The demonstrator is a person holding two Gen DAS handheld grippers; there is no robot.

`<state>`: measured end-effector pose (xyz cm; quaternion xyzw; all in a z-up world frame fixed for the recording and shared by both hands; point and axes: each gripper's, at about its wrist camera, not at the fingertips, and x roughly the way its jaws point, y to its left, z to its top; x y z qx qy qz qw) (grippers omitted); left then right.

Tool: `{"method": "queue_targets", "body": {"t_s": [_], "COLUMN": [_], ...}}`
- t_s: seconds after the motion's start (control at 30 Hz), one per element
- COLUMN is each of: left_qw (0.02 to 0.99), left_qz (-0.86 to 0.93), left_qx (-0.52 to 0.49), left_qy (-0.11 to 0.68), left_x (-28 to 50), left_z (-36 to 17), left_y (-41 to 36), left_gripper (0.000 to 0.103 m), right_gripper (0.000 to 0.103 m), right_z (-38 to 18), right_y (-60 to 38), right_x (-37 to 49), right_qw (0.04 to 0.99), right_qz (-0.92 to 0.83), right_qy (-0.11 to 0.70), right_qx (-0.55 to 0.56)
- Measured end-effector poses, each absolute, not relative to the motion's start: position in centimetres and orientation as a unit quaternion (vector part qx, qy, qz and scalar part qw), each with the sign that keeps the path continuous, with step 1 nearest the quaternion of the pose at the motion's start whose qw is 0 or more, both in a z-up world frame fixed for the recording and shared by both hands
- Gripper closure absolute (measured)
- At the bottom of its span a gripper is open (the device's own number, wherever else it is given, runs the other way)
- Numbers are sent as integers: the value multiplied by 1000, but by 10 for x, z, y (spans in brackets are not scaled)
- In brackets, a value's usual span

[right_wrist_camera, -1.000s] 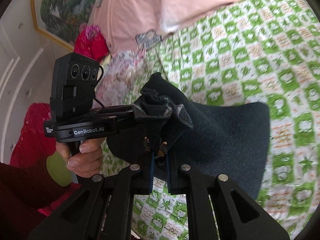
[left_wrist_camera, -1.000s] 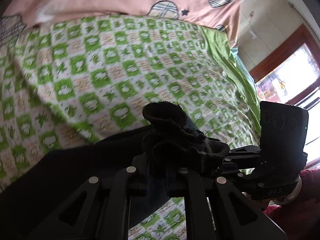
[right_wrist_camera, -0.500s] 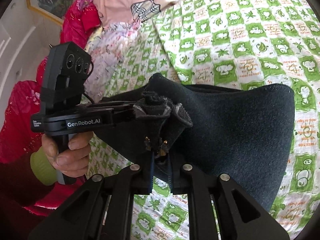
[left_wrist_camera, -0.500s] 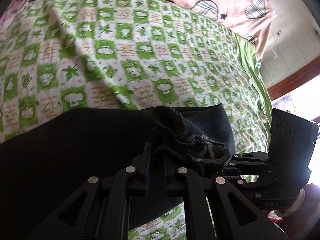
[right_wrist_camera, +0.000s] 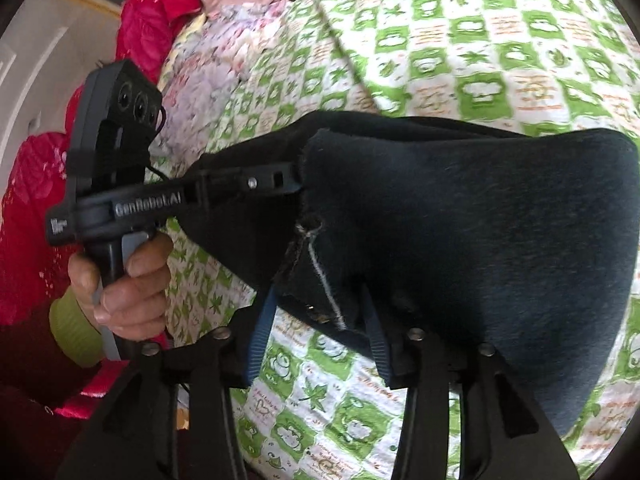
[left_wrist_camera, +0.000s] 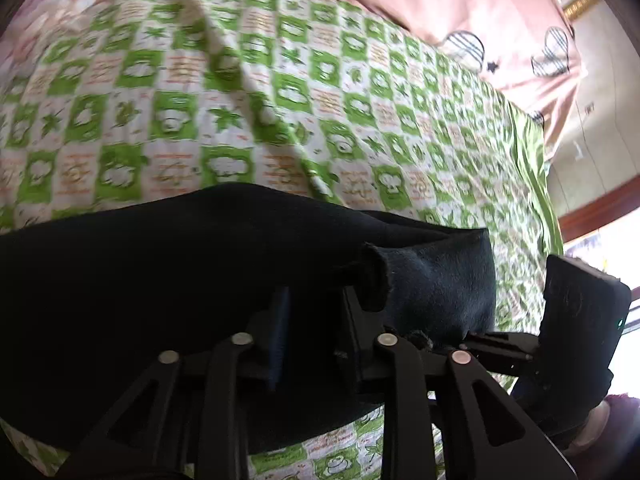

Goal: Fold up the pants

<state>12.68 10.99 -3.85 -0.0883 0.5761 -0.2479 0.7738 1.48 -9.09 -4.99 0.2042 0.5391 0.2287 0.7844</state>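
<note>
The dark navy pants [left_wrist_camera: 168, 280] lie folded on the green-checked bedspread [left_wrist_camera: 240, 92]; they also fill the right wrist view [right_wrist_camera: 480, 232]. My left gripper [left_wrist_camera: 316, 312] has its jaws spread apart, with the pants' edge lying loose between and over the fingers. My right gripper [right_wrist_camera: 320, 320] also has its jaws spread, with a stitched corner of the pants resting between the blue-padded fingers [right_wrist_camera: 260, 340]. The left gripper's body [right_wrist_camera: 120, 200], held by a hand, shows at the left of the right wrist view; the right gripper's body [left_wrist_camera: 576, 320] shows at the right of the left wrist view.
A pink quilt with heart patches [left_wrist_camera: 480, 20] lies at the far side of the bed. A red garment [right_wrist_camera: 152, 12] and a floral sheet [right_wrist_camera: 216, 64] lie at the bed's left end. A window with a wooden frame [left_wrist_camera: 600, 208] is beyond the bed.
Both grippers came down with the pants' bunched end onto the bed and opened their jaws. The cloth that was pinched now lies spread and flatter.
</note>
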Motion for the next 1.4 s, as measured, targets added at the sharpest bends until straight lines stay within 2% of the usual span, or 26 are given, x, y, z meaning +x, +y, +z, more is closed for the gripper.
{"method": "queue_targets", "body": {"t_s": [0.33,0.57,0.93,1.4], "left_qw": [779,784,777,753], "left_qz": [-211,-170,-65,39], "left_qx": [-133,-190,-274,-356], "left_qy": [575,567,563,552], "left_x": [104,79,37,18], "left_z": [-32,-25,-27,-50], "left_y": [148,188,260,340], "left_gripper": [67,64,48,48], "right_gripper": [57,57,57,56], "right_z": [-31,-20,-17,-19], "right_y": [-74,-53,-14,49], "right_x": [24,36,66,117], "right_qw": [784,783,776,758], "right_qz": [254,279,306,340], "right_qy": [529,525,533,551], "right_qx": [201,183,143,84]}}
